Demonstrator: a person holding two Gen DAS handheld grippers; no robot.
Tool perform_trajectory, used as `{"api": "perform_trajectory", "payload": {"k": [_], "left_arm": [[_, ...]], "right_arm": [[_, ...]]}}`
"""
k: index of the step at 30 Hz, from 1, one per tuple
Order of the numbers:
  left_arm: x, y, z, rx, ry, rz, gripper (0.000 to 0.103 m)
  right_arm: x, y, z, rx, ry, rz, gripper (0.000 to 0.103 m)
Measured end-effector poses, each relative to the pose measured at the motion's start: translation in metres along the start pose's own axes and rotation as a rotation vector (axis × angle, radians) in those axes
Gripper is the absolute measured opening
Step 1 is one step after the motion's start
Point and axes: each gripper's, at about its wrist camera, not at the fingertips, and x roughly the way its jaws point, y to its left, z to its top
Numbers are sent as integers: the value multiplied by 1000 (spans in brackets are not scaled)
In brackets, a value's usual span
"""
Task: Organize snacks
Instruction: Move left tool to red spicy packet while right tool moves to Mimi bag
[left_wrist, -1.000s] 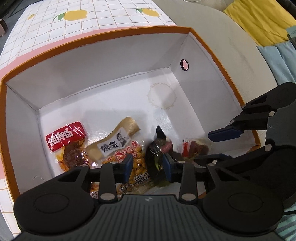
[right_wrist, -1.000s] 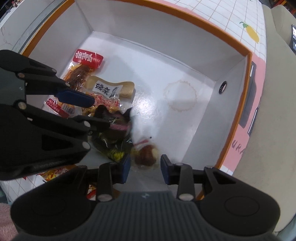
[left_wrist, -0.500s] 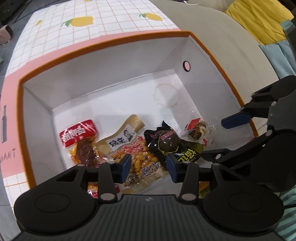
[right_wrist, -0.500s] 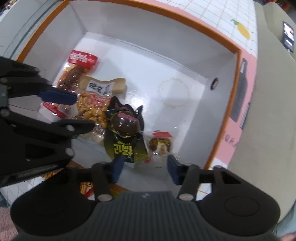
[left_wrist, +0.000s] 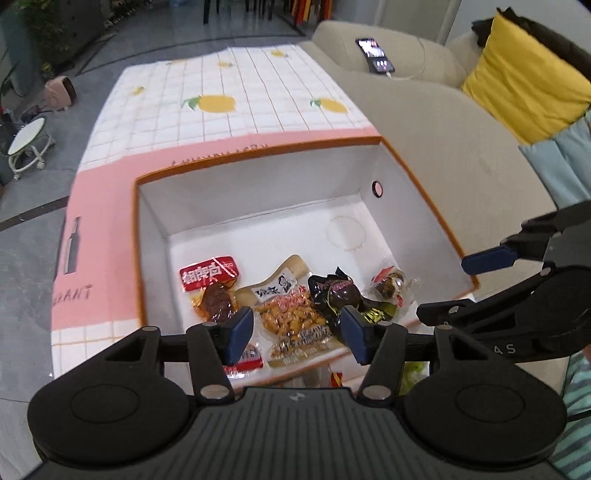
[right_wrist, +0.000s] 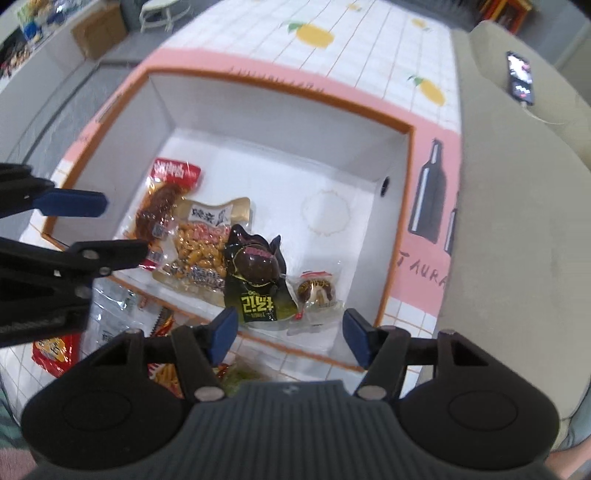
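Both grippers empty, jaws opening: left gripper (left_wrist: 297, 330), right gripper (right_wrist: 290, 332) above box (right_wrist: 397, 221). Snacks (right_wrist: 258, 273) lie inside; next, fetch loose packets (right_wrist: 55, 350) outside, clearing the rim.

a home living room: a beige sofa (left_wrist: 417, 122) carried a yellow cushion (left_wrist: 524, 81) and a charging phone (left_wrist: 375, 55), beside a table under a lemon-print cloth (left_wrist: 236, 99); tiled floor (left_wrist: 22, 236) and a small stool (left_wrist: 27, 142) lay beyond.

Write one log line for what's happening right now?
left hand-held gripper: opening, empty | right hand-held gripper: opening, empty | snacks: in box
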Motion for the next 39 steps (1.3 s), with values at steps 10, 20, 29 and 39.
{"api": "perform_trajectory", "payload": {"k": [10, 20, 29, 39], "left_arm": [[-57, -11, -42, 4, -21, -2, 64], [-63, -1, -101, -41, 111, -52, 65], [-46, 42, -158, -220, 151, 66, 68], [-10, 89, -179, -405, 214, 63, 80]], "right_arm": [[-40, 18, -55, 76, -76, 45, 61], [-35, 44, -129, 200, -91, 73, 62], [3, 75, -189, 291, -64, 39, 62], [17, 88, -170, 202, -132, 82, 62]]}}
